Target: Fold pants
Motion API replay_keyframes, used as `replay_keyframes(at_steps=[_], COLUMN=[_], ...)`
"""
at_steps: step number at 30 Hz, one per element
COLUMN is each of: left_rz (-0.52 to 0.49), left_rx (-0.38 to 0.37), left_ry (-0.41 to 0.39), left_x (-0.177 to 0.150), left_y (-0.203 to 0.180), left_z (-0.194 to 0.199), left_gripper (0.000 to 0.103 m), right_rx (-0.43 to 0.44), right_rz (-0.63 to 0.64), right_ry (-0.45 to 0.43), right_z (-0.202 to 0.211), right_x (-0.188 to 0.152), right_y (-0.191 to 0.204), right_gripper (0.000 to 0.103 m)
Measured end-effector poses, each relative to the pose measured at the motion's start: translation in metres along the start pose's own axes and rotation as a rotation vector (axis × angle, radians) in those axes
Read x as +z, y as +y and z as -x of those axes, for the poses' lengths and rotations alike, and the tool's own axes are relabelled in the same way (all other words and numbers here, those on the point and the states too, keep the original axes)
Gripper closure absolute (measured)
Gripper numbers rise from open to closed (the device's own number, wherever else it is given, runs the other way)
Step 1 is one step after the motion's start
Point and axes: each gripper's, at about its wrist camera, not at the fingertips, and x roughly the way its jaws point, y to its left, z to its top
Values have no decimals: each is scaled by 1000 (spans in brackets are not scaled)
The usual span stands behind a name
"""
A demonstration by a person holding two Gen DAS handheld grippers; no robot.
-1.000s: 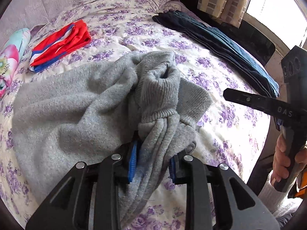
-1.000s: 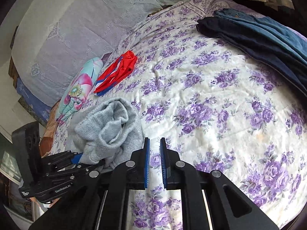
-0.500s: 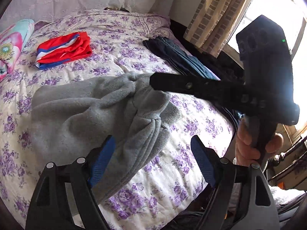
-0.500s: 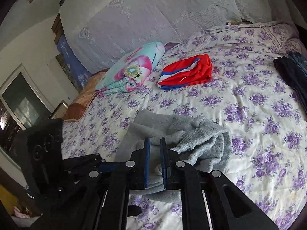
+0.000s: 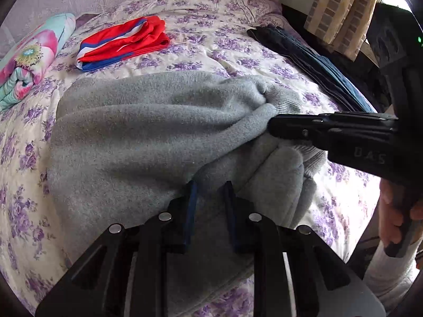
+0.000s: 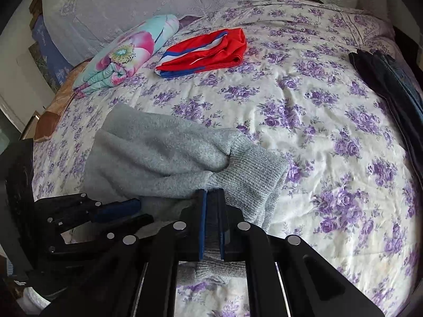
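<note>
- Handling these thick grey fleece sweatpants with ribbed knit cuffs [image 5: 148, 137] means dealing with soft, limp, fairly bulky cloth; I judge it light enough to lift but prone to sagging and bunching wherever it is not held.
- Gripping is best at the ribbed cuffs or along an outer folded edge, where the knit is dense and unlikely to slip from the pads.
- Lying at the near edge of the white bedspread printed with purple flowers [image 6: 317, 111], the garment fills the middle of the left view, rumpled, with the cuff end toward 3 o'clock.
- The right gripper [image 6: 211, 198] has its jaws pinched almost together on the ribbed cuff.
- The left gripper [image 5: 208, 190] has its jaws narrow, with grey fleece between them; it appears to hold a fold, though the contact is partly hidden.
- At 11 o'clock lies a folded red garment with blue and white stripes [image 5: 121, 42], well apart.
</note>
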Motion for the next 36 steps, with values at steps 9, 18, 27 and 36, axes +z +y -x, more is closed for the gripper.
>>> replay_keyframes(at_steps=[9,18,27,36], left_rz=[-17,39,31,51], left_rx=[91,157,116,35], left_ry=[-125,-128,-74,-48], left_x=[-56,-76,-69,-72], left_y=[-14,15,23,28], left_z=[70,72,39,33], left_gripper=[84,84,96,100], right_rx=[28,-38,-42,-80], right_rz=[229,372,342,250], right_ry=[-24,234,247,288], right_z=[23,-103,-121,-165], right_x=[89,142,134,139], right_y=[78,162,168,130], right_gripper=[56,57,92,95])
